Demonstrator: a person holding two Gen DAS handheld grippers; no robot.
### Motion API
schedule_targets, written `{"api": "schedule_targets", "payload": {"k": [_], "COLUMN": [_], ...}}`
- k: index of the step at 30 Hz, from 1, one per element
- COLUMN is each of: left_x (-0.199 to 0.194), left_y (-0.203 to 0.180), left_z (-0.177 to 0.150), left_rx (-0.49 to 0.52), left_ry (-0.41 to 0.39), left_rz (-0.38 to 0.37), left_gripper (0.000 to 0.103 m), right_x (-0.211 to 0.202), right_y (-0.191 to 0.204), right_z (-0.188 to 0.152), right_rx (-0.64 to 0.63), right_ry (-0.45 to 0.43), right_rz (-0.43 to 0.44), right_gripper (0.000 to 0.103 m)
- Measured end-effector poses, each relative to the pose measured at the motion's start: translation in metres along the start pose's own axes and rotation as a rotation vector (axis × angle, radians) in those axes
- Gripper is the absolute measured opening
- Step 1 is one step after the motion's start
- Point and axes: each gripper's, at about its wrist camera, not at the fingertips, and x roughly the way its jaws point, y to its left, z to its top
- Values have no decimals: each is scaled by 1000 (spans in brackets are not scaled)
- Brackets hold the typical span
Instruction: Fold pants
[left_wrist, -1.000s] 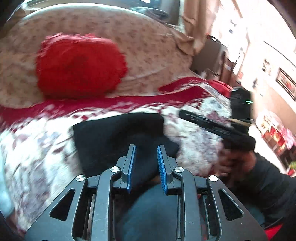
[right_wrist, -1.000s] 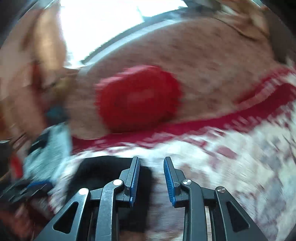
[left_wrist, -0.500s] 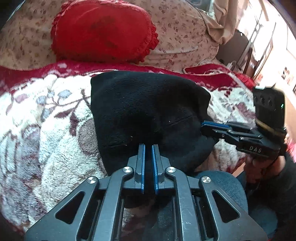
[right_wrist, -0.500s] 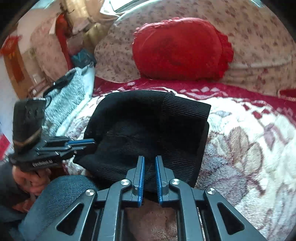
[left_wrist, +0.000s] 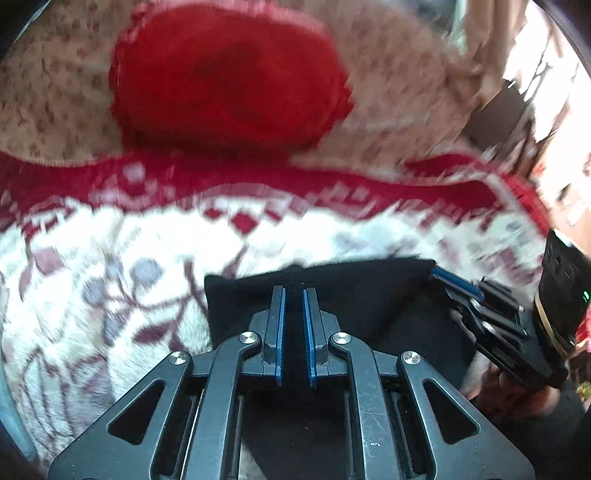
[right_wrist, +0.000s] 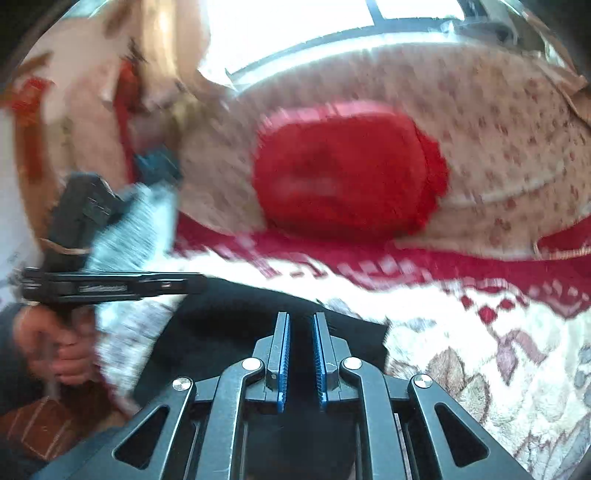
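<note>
The black pants (left_wrist: 354, 295) lie bunched at the near edge of the patterned blanket and reach under both grippers. My left gripper (left_wrist: 293, 295) has its blue pads narrowly apart with black cloth between them. It also shows at the left of the right wrist view (right_wrist: 195, 284). My right gripper (right_wrist: 301, 321) stands the same way, jaws narrow on the pants (right_wrist: 236, 321). It shows at the right of the left wrist view (left_wrist: 437, 275), its tip at the cloth's right corner. Both views are blurred.
A red ruffled cushion (left_wrist: 229, 77) rests against the floral sofa back (left_wrist: 399, 81). The white and red blanket (left_wrist: 110, 266) covers the seat. A grey knitted cloth (right_wrist: 136, 225) lies at the seat's left end. A bright window (right_wrist: 295, 26) is behind.
Both grippers have pulled back toward the near edge with the pants, so less black cloth shows ahead. The jaws stand slightly wider than half a second ago.
</note>
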Motion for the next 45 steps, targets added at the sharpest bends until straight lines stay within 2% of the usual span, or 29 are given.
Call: {"api": "schedule_targets", "payload": {"k": [3, 6, 9, 13, 15, 18, 20, 23, 25, 31, 32, 34, 35, 36, 37, 38, 41, 42, 45], "left_x": [6, 3, 1, 0, 0, -1, 0, 2, 2, 0, 0, 0, 0, 0, 1, 1, 1, 2, 2], "left_y": [0, 0, -1, -8, -11, -12, -11, -11, -12, -8, -7, -8, -9, -10, -11, -12, -13, -14, -13], "left_z": [-7, -8, -6, -9, -11, -13, -14, -14, -13, -13, -13, -15, -15, -16, -16, -17, -17, -17, -17], "left_rx": [-32, -37, -30, -11, -11, -14, -22, -29, -28, -35, -43, -47, -45, -44, -40, -38, -37, -38, -38], "left_ry": [-29, -31, -28, -47, -58, -75, -81, -91, -92, -89, -94, -104, -109, -113, -117, -118, -121, -122, -122], "left_rz": [18, 16, 16, 55, 74, 90, 87, 98, 103, 83, 83, 90, 95, 99, 105, 110, 117, 118, 117], "left_gripper": [8, 8, 8, 8, 7, 7, 7, 7, 7, 7, 7, 7, 7, 7, 7, 7, 7, 7, 7], "right_x": [7, 7, -5, -35, -30, -1, 30, 35, 33, -23, -35, -42, -40, -36, -36, -42, -60, -66, -86], "right_y": [-20, -20, -24, -1, 22, 45, 42, 26, 29, 15, 14, 16, 21, 25, 25, 22, 9, 8, 23], "right_z": [-1, 0, 5, 21, 33, 38, 27, 24, 25, 22, 18, 6, -5, -14, -24, -30, -33, -34, -36], "right_rx": [137, 131, 177, 130, 72, 31, 30, 88, 61, 84, 76, 38, -15, -67, -111, -116, -122, -127, -164], "right_ry": [0, -2, -18, -129, -107, -46, 79, 79, 73, -74, -72, -15, 40, 81, 87, 59, 7, -13, -94], "right_rz": [83, 93, 114, 105, 97, 83, 22, 56, 51, 150, 204, 304, 288, 228, 182, 191, 85, 90, 216], "right_gripper": [10, 10, 10, 12, 12, 12, 11, 8, 8, 8, 10, 10, 10, 10, 10, 10, 10, 10, 10]}}
